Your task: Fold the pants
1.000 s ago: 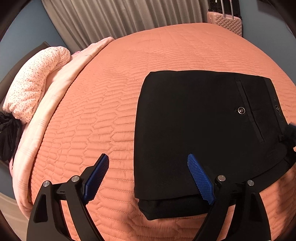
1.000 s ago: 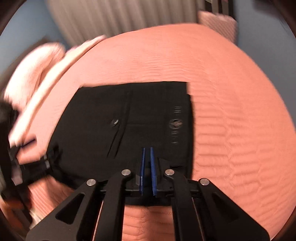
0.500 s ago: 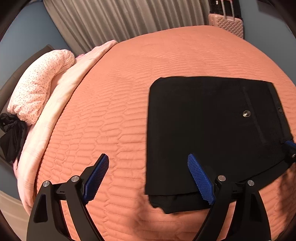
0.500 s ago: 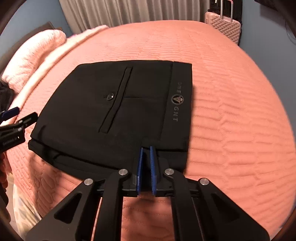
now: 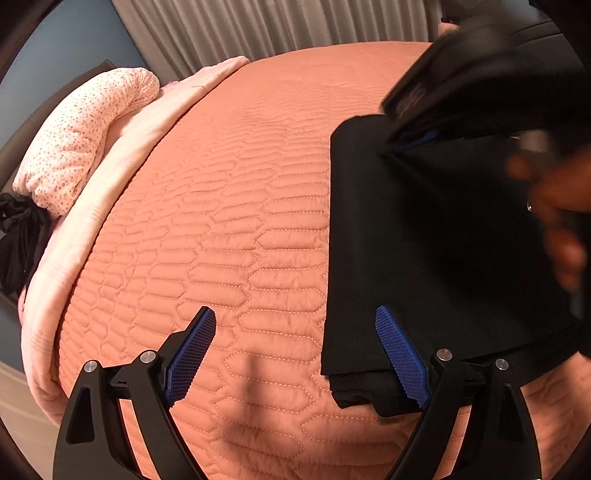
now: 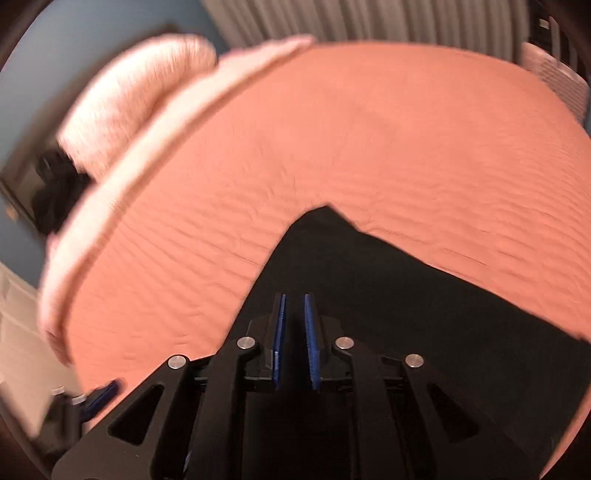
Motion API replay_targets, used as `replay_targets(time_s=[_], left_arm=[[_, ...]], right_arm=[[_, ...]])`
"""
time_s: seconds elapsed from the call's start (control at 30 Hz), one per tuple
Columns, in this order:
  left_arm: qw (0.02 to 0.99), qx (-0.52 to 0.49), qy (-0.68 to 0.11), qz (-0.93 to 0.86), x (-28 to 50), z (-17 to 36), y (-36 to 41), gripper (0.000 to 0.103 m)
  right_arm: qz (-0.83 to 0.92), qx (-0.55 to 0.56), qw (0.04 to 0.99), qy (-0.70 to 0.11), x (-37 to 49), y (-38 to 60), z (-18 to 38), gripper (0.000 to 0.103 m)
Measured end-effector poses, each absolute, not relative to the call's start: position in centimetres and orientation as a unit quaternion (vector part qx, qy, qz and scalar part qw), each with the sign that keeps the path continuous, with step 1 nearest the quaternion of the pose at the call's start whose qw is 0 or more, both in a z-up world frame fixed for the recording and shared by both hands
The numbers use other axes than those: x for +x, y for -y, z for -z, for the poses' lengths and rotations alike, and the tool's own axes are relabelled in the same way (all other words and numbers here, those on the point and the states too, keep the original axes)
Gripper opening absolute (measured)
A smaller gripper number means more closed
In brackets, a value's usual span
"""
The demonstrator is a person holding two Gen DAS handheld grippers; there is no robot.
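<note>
The black pants [image 5: 424,266] lie folded in a compact stack on the salmon quilted bed [image 5: 240,221], at the right of the left wrist view. My left gripper [image 5: 295,325] is open and empty, low over the bed at the stack's near left edge. My right gripper [image 6: 295,314] has its blue pads nearly together with a narrow gap and nothing visibly between them; it hovers over the pants [image 6: 351,295]. In the left wrist view the right gripper [image 5: 417,142] and the hand holding it pass blurred over the pants' far side.
A pink dotted pillow [image 5: 81,136] and a pale pink blanket [image 5: 122,158] lie along the bed's left side, with a dark cloth bundle [image 5: 18,236] beside them. Grey curtains [image 5: 277,26] hang behind. A pink suitcase [image 6: 554,77] stands at the far right.
My right gripper has swung quickly across the pants toward their far left corner; its view is blurred. The pants now sit further right in the left view. The left gripper stays open.
</note>
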State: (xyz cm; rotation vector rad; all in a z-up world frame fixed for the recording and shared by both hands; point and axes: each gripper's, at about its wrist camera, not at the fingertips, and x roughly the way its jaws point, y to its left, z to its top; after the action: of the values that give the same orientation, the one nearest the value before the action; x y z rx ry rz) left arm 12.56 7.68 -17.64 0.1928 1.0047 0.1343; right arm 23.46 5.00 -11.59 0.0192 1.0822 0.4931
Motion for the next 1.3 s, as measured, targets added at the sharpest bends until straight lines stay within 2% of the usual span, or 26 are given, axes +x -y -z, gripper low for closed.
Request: replay_targets(time_s=[0.03,0.13,0.2,0.27,0.37,0.4,0.47,0.5,0.53,0.6,0.67,0.7,0.77,0.8,0.93,1.0,1.07,1.13,1.17,1.2,1.23,1.27,1.3], left_arm=[[0.871,0.091,-0.479,-0.061,12.6,17.8,-7.7,0.087],[0.872,0.073,-0.482,-0.047,12.7,18.3,-8.4,0.088],[0.874,0.059,-0.48,-0.048,12.6,18.7,-8.9,0.093],[0.875,0.045,-0.481,-0.039,12.6,18.6,-9.4,0.093],[0.883,0.026,-0.468,-0.029,12.2,16.9,-9.8,0.092],[0.89,0.02,-0.455,-0.021,12.0,15.8,-9.6,0.092],[0.897,0.004,-0.442,0.01,12.0,14.6,-8.9,0.092],[0.894,-0.003,-0.446,0.04,12.2,14.5,-8.1,0.092],[0.89,-0.001,-0.453,0.058,12.3,14.7,-7.3,0.092],[0.875,0.023,-0.478,0.075,12.6,16.3,-5.6,0.092],[0.857,0.051,-0.508,0.068,12.4,18.6,-4.6,0.092],[0.861,0.034,-0.503,0.067,12.1,18.9,-4.9,0.092],[0.852,-0.027,-0.517,0.074,12.3,19.5,-6.3,0.092],[0.849,-0.045,-0.521,0.078,12.4,19.8,-6.7,0.094],[0.85,-0.053,-0.518,0.081,12.6,20.2,-7.1,0.098],[0.855,-0.049,-0.51,0.08,12.4,20.0,-7.0,0.098],[0.856,-0.054,-0.508,0.078,12.1,20.0,-7.0,0.098],[0.858,-0.057,-0.505,0.073,11.9,20.0,-7.0,0.098],[0.859,-0.055,-0.504,0.072,11.6,20.0,-6.9,0.098],[0.861,-0.052,-0.502,0.07,11.6,19.9,-6.8,0.098],[0.861,-0.047,-0.5,0.072,11.5,19.7,-6.6,0.098],[0.861,-0.041,-0.501,0.073,11.4,19.5,-6.4,0.098],[0.863,-0.031,-0.5,0.067,11.4,19.3,-6.6,0.098]], right_arm=[[-0.218,0.009,0.823,-0.524,25.1,-5.3,13.0,0.0],[-0.182,0.161,0.814,-0.527,27.5,-0.6,13.9,0.001],[-0.175,0.128,0.837,-0.502,26.9,-0.4,11.9,0.007],[-0.186,0.09,0.845,-0.494,27.0,-0.5,10.5,0.008],[-0.245,0.1,0.817,-0.512,29.5,0.5,9.9,0.014],[-0.269,0.088,0.806,-0.519,30.1,1.0,9.9,0.02],[-0.315,0.052,0.783,-0.533,31.9,-0.1,10.3,0.047],[-0.335,0.038,0.768,-0.545,32.7,-1.1,10.6,0.073],[-0.343,0.026,0.76,-0.552,32.4,-1.8,10.7,0.078],[-0.357,-0.001,0.738,-0.573,34.2,-4.1,12.9,0.077],[-0.373,-0.015,0.71,-0.597,34.7,-5.6,14.5,0.052],[-0.396,-0.03,0.691,-0.604,34.2,-6.5,14.9,0.024],[-0.41,-0.071,0.698,-0.583,33.4,-7.3,14.3,0.014],[-0.409,-0.075,0.708,-0.571,33.7,-7.0,13.8,0.001],[-0.243,-0.081,0.798,-0.546,37.8,-3.0,13.3,0.002],[-0.268,-0.012,0.819,-0.507,35.9,-0.6,10.0,0.006],[-0.322,0.017,0.817,-0.478,30.5,0.8,7.5,0.008],[-0.33,-0.002,0.805,-0.493,25.0,2.2,9.1,0.005],[-0.303,-0.027,0.808,-0.505,23.4,3.2,10.7,0.005],[-0.236,-0.054,0.818,-0.522,22.2,5.7,13.2,0.0],[-0.217,-0.013,0.821,-0.527,21.7,8.4,14.1,0.0],[-0.197,0.111,0.826,-0.516,20.3,13.0,13.8,0.0],[-0.146,0.15,0.84,-0.5,18.6,15.3,12.9,0.007]])
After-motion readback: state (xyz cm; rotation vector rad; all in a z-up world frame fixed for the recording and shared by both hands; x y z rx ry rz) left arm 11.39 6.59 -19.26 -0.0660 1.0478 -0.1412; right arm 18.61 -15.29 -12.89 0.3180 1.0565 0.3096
